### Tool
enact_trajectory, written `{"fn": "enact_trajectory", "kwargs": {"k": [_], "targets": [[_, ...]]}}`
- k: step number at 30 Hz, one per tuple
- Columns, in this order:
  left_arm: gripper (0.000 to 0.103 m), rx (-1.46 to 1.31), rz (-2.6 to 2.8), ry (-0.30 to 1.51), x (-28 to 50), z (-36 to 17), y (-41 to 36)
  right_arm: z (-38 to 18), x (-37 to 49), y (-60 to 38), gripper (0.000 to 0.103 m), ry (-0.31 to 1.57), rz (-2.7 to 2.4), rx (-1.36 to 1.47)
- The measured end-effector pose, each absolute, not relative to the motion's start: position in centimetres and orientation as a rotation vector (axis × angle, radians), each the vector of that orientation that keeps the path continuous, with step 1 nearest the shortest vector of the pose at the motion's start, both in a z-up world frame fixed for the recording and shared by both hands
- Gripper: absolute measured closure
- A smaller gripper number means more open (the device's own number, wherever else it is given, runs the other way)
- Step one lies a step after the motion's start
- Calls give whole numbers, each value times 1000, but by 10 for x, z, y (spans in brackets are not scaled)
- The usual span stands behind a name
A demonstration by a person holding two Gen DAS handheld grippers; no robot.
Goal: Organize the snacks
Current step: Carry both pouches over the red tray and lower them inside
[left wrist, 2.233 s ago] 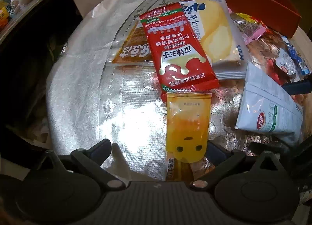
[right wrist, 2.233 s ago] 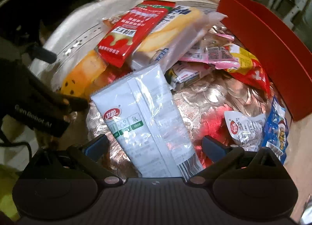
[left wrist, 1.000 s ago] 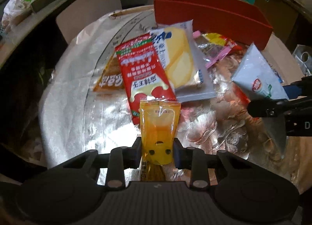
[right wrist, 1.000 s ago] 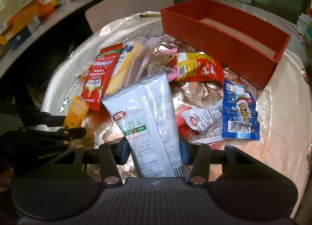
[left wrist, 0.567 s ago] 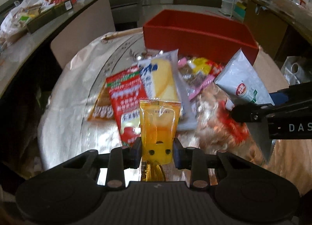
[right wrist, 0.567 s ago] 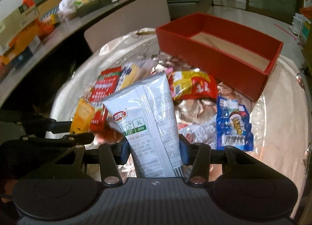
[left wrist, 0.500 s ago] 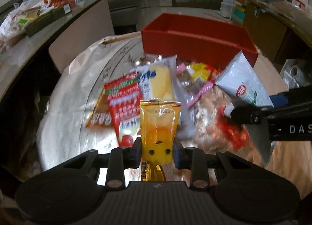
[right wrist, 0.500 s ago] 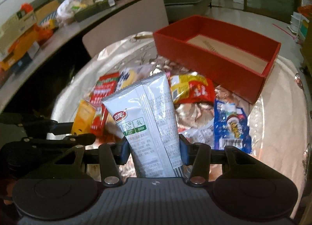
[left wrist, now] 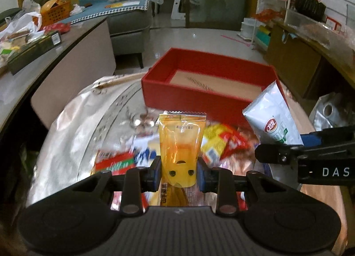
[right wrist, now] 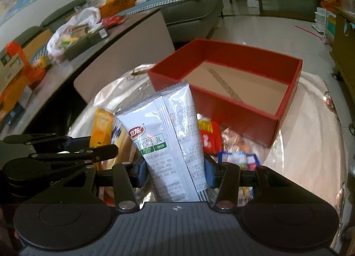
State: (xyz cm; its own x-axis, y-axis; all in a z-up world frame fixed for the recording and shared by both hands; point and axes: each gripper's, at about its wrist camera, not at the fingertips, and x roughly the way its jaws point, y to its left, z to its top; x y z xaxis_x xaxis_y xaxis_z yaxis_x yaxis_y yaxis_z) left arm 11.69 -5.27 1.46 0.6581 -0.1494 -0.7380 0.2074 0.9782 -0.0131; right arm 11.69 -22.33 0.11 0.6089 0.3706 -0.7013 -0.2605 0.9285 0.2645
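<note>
Left wrist view shows the left gripper [left wrist: 178, 171] clamped on an orange packet [left wrist: 180, 145] and the right gripper [right wrist: 175, 170] clamped on a white pouch [right wrist: 165, 140], both above the table, so next each likely goes over the empty red box [left wrist: 200, 98] for release.

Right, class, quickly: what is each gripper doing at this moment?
Left gripper: closed on the orange snack packet.
Right gripper: closed on the white snack pouch.
</note>
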Motion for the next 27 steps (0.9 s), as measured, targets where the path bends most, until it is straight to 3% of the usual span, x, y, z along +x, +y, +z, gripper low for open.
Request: {"fn": "enact_trajectory", "kwargs": {"k": [21,27], "targets": [[77,82,-206,688,284,44,-90,8,242,-262,46,725,253,226],[77,107,-193,704,343,11,-113,-17,288,-273,46,748,198,231]]}}
